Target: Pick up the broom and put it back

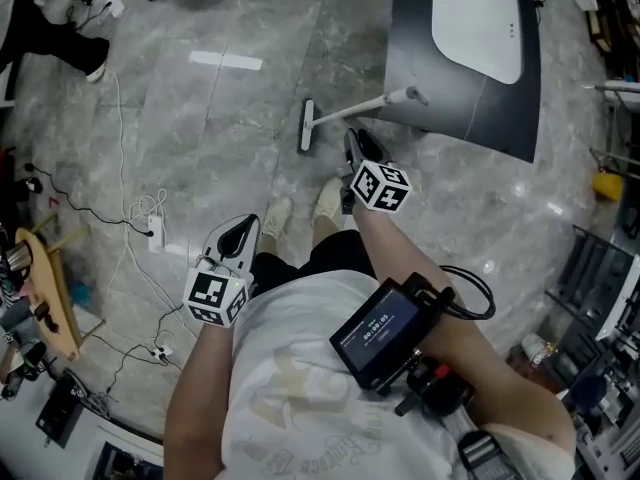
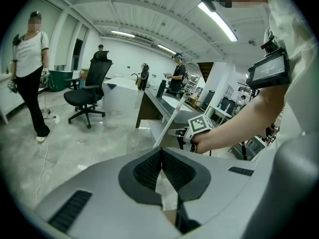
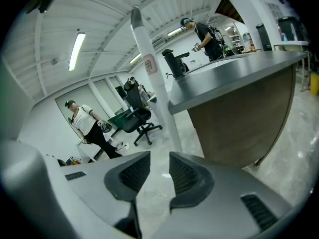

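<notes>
Beside the dark desk, the broom stands with its head on the grey floor and its white handle leaning up against the desk's edge. We hold our right gripper out ahead of us toward it, arm extended and pointing forward and somewhat down. Its jaws stand apart with nothing between them, released, and the handle rises just beyond the gap without touching either pad. A screen device is strapped to our right forearm. Our left gripper sits lower and closer to the body, by the left hip, angled down and forward. Its ribbed pads are pressed together, clenched on nothing. From its view we see our right hand and its marker cube just beside the handle. Our shoes are planted near the broom's head. Across the room we see an office chair and a person in a white top
</notes>
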`<action>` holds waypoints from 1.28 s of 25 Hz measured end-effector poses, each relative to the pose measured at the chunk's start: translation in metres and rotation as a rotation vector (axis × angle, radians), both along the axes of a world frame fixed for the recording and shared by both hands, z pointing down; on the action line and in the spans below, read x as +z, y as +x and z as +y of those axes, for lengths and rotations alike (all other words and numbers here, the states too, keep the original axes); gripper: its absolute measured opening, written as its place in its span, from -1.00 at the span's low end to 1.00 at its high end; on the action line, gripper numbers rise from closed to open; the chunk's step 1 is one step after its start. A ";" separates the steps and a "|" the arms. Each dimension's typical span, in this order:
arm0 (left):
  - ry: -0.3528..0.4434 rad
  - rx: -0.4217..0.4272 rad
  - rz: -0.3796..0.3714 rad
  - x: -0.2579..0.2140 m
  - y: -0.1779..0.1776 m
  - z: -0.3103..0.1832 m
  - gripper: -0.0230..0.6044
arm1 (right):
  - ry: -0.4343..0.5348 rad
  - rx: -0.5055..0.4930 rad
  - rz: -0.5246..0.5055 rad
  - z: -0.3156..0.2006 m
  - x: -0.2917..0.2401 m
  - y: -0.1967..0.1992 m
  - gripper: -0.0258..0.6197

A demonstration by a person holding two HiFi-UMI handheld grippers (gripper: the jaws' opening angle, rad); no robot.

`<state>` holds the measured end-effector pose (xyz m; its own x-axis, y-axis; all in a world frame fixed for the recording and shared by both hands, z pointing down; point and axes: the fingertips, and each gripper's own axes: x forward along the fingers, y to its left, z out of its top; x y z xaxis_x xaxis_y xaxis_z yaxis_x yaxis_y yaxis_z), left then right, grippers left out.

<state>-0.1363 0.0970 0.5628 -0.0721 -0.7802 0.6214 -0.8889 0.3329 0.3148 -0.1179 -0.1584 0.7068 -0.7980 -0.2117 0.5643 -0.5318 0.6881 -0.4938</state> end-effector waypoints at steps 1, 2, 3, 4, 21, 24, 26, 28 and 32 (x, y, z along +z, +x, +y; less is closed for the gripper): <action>-0.003 -0.011 0.004 0.001 0.001 0.001 -0.89 | -0.004 0.014 0.002 -0.005 0.006 -0.002 -0.56; -0.006 -0.019 0.007 0.002 0.002 0.002 -0.89 | -0.006 0.024 0.005 -0.009 0.012 -0.005 -0.51; -0.009 -0.025 0.009 0.004 0.003 0.002 -0.89 | -0.005 0.032 0.009 -0.013 0.017 -0.009 -0.48; -0.013 -0.030 0.011 0.006 0.004 0.003 -0.89 | -0.004 0.038 0.012 -0.017 0.023 -0.012 -0.45; -0.097 -0.139 0.049 0.023 0.026 0.046 -0.89 | 0.054 0.115 0.094 -0.050 0.067 -0.037 -0.42; -0.098 -0.143 0.053 0.024 0.030 0.046 -0.89 | 0.070 0.104 0.101 -0.049 0.066 -0.039 -0.55; -0.096 -0.145 0.054 0.024 0.031 0.046 -0.89 | 0.077 0.092 0.109 -0.049 0.067 -0.038 -0.55; -0.093 -0.147 0.053 0.024 0.031 0.046 -0.89 | 0.085 0.072 0.118 -0.048 0.066 -0.038 -0.57; -0.090 -0.132 0.045 0.020 0.028 0.048 -0.89 | 0.082 0.041 0.121 -0.041 0.064 -0.035 -0.58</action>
<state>-0.1079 0.1448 0.5826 -0.1410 -0.7067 0.6933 -0.8209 0.4748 0.3171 -0.1533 -0.1998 0.7708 -0.7152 -0.2922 0.6349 -0.6122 0.7002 -0.3674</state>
